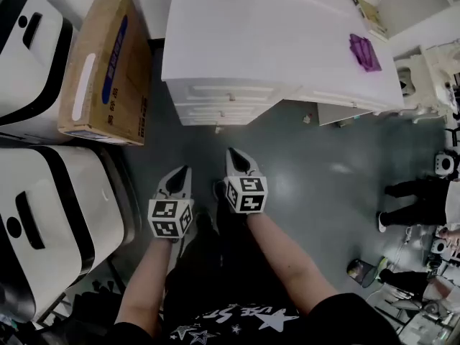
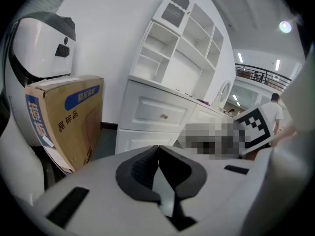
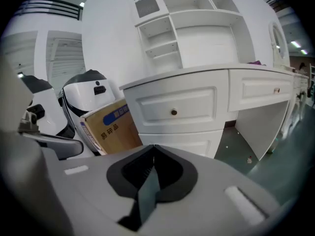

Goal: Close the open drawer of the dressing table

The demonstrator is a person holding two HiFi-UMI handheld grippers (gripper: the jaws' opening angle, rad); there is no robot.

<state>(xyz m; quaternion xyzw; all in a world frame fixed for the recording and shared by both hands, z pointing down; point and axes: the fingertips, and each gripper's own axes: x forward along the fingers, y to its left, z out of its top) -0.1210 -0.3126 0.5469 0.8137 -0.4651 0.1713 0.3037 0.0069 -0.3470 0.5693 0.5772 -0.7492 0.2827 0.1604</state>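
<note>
Both claws are closed and hold nothing: the left claw (image 2: 157,149) has its dark pads pressed together, and so has the right claw (image 3: 153,149). They are held side by side above the grey floor (image 1: 316,164), in front of the dressing table (image 1: 215,124) and apart from it.

The top drawer (image 3: 174,111) sits in the drawer stack under the tabletop's (image 1: 273,42) left end. Its front lies flush with the frame, so it looks shut and its contents are hidden. It is white, with a raised panel border and a small round knob (image 3: 173,112) at its centre. A lower drawer (image 3: 179,137) below it is shut as well, and a narrower drawer (image 3: 268,90) with its own knob runs under the tabletop's front edge to the right, above the open knee space.

A brown cardboard box (image 1: 108,70) with a blue label stands on the floor just beside the table's left side; it is closed, so its contents cannot be seen. A purple thing (image 1: 364,52) lies near the tabletop's right edge. White shelves (image 3: 197,18) rise along the tabletop's back edge.
</note>
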